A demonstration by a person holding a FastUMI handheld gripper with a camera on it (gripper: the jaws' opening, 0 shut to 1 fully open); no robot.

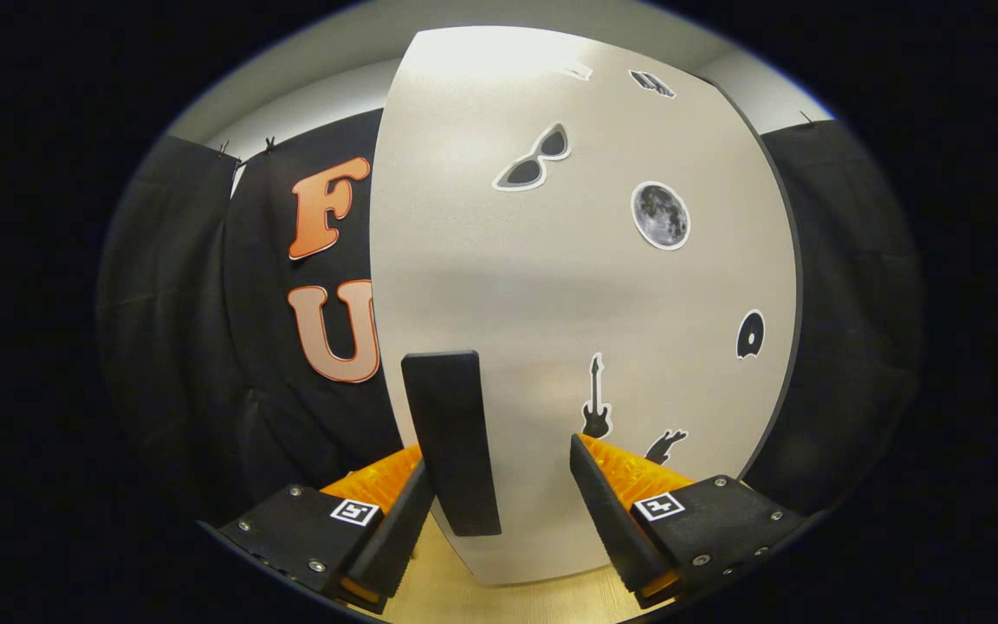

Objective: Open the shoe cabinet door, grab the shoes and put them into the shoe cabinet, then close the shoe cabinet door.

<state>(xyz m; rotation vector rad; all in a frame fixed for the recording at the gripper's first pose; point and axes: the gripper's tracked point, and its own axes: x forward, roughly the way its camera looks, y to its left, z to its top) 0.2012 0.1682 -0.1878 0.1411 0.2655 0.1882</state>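
The shoe cabinet door [568, 303] is a white panel with small black stickers, standing close in front of me. Its black bar handle [451, 442] runs upright on the door's lower left part. My gripper [499, 464] is open, and the handle stands between the fingers. The handle is right beside the left finger [395, 524], and I cannot tell whether they touch. A wide gap separates it from the right finger [607, 511]. Neither finger presses on it.
Black booth cloth [196, 347] hangs to the left and right of the door. A pale wooden surface [499, 598] shows under the door's bottom edge, between my fingers.
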